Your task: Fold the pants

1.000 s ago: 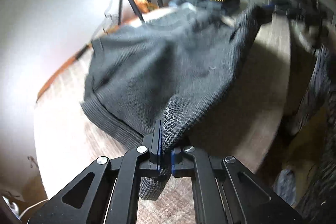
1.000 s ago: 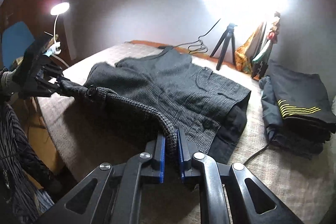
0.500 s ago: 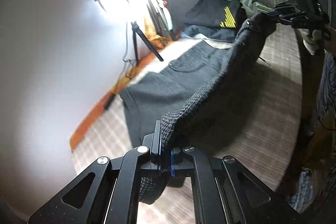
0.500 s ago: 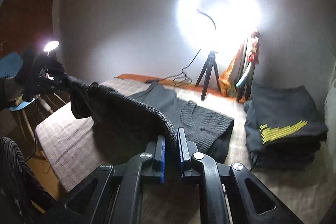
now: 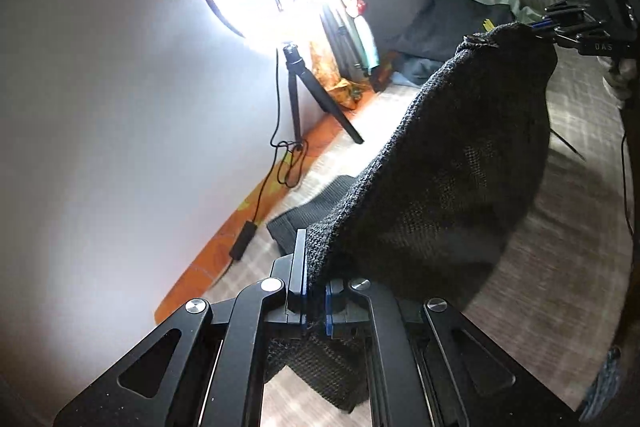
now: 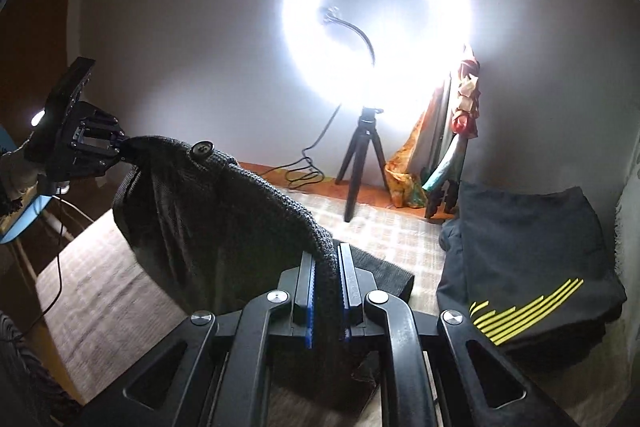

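A: Item under inspection?

B: 1 pair of dark knit pants (image 5: 448,163), held in the air above the bed (image 6: 100,291). The waistband edge runs taut between the 2 tools, with a button (image 6: 203,148) on it close to the left one. The cloth hangs from that edge, and its lower part rests on the bed.

A: Tool status?

B: The left gripper (image 5: 316,301) is clamped on 1 end of the waistband. The right gripper (image 6: 326,301) is clamped on the other end, with cloth filling the gap between its blue pads.

A: Open room around the pants?

B: Bare checked bed cover lies under and to the left of the pants in the right wrist view, out to the bed's near edge. Right of the pants, near but apart, sits a stack of folded dark clothes (image 6: 528,259) with yellow stripes. Beyond the pants, a lit ring light (image 6: 378,15) on a tripod (image 6: 360,151) stands near the bed's far edge by the wall, its cable (image 5: 276,163) trailing along that edge.
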### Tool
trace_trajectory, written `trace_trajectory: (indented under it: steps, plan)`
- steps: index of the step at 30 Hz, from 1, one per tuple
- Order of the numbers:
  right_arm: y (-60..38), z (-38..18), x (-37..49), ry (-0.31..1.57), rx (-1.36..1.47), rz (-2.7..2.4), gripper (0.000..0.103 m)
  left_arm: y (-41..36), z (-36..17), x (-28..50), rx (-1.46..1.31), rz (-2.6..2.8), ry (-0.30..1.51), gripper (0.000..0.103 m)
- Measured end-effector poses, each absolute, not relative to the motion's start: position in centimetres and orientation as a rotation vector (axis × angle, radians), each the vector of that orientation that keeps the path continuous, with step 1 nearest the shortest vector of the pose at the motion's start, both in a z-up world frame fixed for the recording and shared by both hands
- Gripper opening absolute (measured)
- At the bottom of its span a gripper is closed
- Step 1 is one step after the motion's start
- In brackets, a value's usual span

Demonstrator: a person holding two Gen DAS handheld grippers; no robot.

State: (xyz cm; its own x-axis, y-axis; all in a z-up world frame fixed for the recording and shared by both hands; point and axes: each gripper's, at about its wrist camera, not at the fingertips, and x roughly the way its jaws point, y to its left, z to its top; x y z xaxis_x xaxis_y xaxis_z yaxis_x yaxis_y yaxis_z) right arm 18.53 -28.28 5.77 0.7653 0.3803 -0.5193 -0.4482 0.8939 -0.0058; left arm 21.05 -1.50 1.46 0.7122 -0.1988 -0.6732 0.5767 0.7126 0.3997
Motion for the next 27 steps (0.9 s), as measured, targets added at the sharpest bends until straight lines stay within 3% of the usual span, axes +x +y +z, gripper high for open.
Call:
trace_trajectory:
  steps: [14, 27]
  plan:
    - [-28.9, 1.2, 29.2, 0.680, -0.133, 0.393, 0.007, -3.0, -4.5, 31.8, 0.666, -0.443, 0.764, 0.004]
    - [-28.5, -5.0, 35.3, 0.866, -0.167, 0.335, 0.007, -4.5, -11.2, 36.8, 0.692, -0.460, 0.879, 0.005]
